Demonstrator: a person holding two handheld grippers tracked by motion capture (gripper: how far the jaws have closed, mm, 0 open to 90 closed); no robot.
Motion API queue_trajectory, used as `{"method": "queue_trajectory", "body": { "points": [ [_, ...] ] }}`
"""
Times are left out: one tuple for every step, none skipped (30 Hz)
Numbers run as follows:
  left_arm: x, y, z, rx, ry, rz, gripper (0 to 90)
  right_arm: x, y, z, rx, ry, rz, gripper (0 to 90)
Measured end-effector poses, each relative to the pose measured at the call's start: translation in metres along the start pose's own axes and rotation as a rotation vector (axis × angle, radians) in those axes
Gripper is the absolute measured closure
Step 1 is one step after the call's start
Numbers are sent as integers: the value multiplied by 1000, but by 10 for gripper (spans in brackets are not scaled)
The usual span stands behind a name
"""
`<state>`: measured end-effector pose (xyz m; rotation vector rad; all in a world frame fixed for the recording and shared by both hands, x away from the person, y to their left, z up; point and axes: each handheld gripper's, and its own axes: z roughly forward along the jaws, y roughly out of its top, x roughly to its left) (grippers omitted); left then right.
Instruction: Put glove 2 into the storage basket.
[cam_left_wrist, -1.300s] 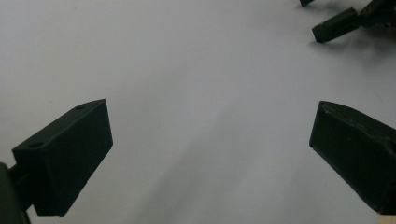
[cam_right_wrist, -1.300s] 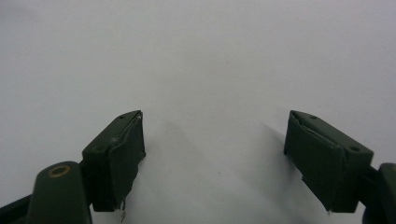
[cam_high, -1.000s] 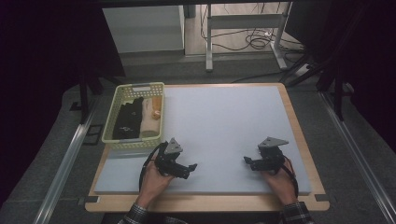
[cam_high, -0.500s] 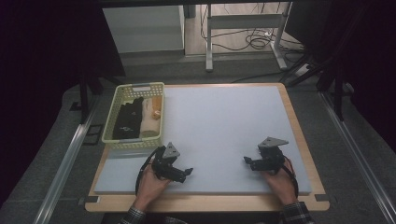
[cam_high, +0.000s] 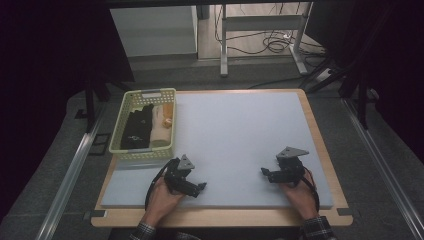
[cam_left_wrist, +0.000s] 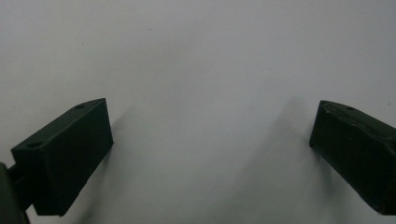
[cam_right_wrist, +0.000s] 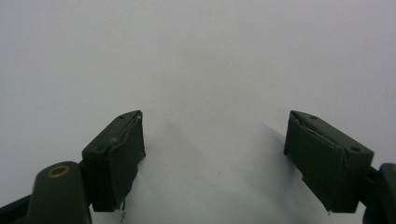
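- Both tongs rest low on the pale grey mat (cam_high: 240, 140) at the near edge of the worktop (cam_high: 327, 155), each held in one of the person's hands.
- Left tongs (cam_high: 200, 187) lie at the near left, jaws spread wide apart with nothing between them; the left gripper view shows bare mat between the two black jaws.
- Right tongs (cam_high: 265, 172) lie at the near right, well apart from the left ones, jaws likewise wide apart and holding nothing, a grey three-cornered plate on top.
- A pale green basket (cam_high: 116, 135) stands at the far left of the worktop, just beyond the left tongs and not touching them.
- Inside it lie a folded black cloth (cam_high: 136, 129) on the left, a folded beige cloth (cam_high: 161, 127) beside it, and a small orange thing (cam_high: 168, 121) that I cannot identify.
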<state>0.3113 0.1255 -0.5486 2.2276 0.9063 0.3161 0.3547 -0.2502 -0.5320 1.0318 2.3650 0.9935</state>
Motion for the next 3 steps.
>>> {"method": "queue_trajectory", "body": {
  "points": [
    [0, 0, 0, 1, 0, 1, 0, 0, 0, 0, 0, 0, 0, 195],
    [0, 0, 0, 2, 1, 1, 0, 0, 0, 0, -1, 0, 2, 194],
    [0, 0, 0, 3, 0, 1, 0, 0, 0, 0, 0, 0, 2, 194]
  ]
}}
